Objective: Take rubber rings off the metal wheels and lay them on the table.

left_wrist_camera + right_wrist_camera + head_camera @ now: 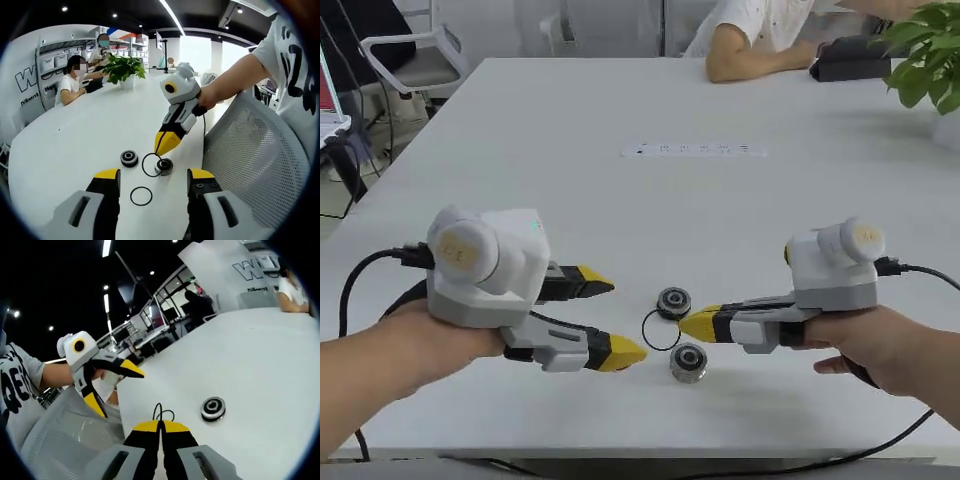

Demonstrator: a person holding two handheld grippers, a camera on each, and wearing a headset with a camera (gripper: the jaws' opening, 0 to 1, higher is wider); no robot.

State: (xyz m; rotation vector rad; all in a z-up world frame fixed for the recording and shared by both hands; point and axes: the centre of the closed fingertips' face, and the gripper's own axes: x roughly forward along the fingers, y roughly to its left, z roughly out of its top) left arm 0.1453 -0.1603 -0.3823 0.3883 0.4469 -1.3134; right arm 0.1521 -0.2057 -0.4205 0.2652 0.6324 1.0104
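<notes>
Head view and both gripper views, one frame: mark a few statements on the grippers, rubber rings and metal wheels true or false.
1. The right gripper is shut on a thin black rubber ring. True.
2. The left gripper is shut. False: its jaws stand apart and hold nothing.
3. Two small round metal wheels sit on the white table. True.
4. No ring lies loose on the table. False: a second black ring lies flat on it, just ahead of the left gripper's jaws.
5. The green potted plant stands right beside the wheels. False: it stands far from them, at the table's far right.
</notes>
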